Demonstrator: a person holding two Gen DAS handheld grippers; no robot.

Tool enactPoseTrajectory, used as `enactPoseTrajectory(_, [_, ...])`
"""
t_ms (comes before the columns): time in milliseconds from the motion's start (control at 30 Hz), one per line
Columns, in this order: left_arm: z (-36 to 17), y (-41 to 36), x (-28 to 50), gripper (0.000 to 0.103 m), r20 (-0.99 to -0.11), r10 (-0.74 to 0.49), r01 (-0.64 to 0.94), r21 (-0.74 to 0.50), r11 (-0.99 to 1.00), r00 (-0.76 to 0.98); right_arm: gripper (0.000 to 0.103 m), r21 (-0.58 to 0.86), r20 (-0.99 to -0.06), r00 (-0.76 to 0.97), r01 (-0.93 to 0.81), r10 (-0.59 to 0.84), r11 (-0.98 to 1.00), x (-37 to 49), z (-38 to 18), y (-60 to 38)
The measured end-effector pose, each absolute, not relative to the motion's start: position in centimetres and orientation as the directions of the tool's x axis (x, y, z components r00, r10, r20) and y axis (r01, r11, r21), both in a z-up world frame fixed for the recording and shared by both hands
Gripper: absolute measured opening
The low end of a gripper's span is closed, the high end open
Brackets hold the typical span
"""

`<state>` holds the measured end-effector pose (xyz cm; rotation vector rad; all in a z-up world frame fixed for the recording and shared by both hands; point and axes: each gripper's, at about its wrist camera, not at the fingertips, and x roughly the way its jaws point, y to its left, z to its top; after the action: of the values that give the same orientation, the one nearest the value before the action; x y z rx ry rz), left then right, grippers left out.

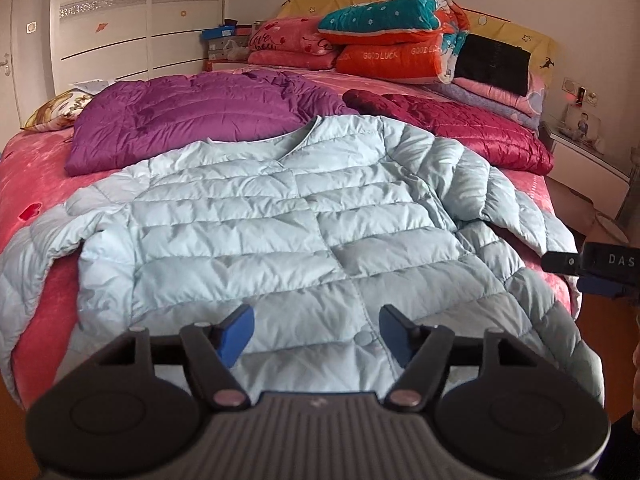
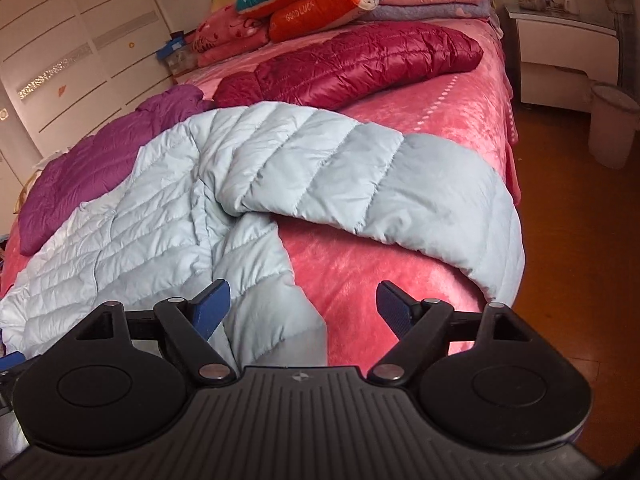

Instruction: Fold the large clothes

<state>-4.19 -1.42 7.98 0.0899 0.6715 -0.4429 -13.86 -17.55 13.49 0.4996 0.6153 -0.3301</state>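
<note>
Right, your pale blue jacket (image 1: 288,216) lies flat mid-frame on the pink bed (image 1: 32,184); left gripper (image 1: 316,330) and right gripper (image 2: 304,306) hover, jaws apart, nothing held. Next, likely grab the sleeve (image 2: 400,184) at centre right and fold inward.

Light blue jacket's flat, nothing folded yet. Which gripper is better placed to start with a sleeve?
Right, probably. The right gripper is open, close to the light blue jacket, with its right sleeve lying just ahead. The left gripper, also open, faces the hem centre, away from either sleeve.
</note>
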Motion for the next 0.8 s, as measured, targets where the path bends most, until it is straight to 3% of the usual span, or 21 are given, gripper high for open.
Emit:
enactPoseTrajectory(267, [7.3,-1.3,-2.0,0.071,-0.607,-0.324,0.346,-0.085,0.934,0.725,0.101,0.409,-0.549,0.836,0.281,-0.012,0.868,-10.1,13.4,-15.9])
enactPoseTrajectory(600, [5.0,3.1,1.2,0.071,-0.646,-0.161,0.145,-0.079,0.986,0.746,0.102,0.397,-0.626,0.78,0.301,0.016,0.867,-4.1,10.1,-14.1])
enactPoseTrajectory(800, [3.4,5.5,1.7,0.073,-0.648,-0.156,0.121,-0.099,0.988,0.745,0.103,0.307,-0.659,0.752,0.308,-0.032,0.901,-3.1,9.3,-12.6])
